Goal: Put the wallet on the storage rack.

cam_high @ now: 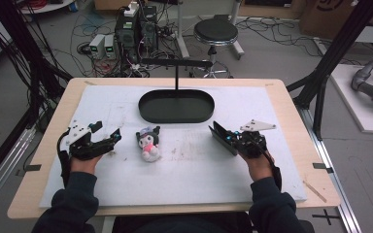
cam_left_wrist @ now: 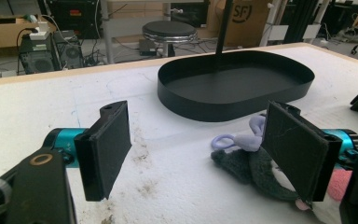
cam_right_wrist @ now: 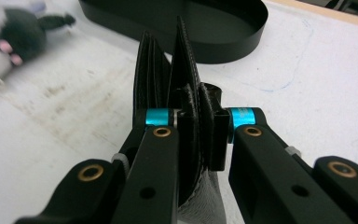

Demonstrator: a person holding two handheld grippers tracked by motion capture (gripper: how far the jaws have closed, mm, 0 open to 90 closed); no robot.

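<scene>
While the left gripper hovers just left of the plush toy, its fingers stand wide apart with nothing between them, one pad already beside the toy's dark fuzzy head in the left gripper view. That toy, a small doll with a black hood, pale face and pink body, lies on the white mat covering the desk, just in front of the black oval tray and well short of its rim. A thin black post rises from the tray's far side.

Judging from the layout, the step in hand is a pickup of the toy, probably for the tray. Doing it well means sliding the open fingers around the soft body rather than the lilac loop at its head, closing squarely so the plush does not squirm out, then lifting clear of the tray wall before lowering.

Right of the toy, the right gripper rests near the mat with its fingers pressed together, empty.

Behind the tray, a round black stool stands on the floor, and a cardboard box bears the letters "SF"; no other writing is legible.
</scene>
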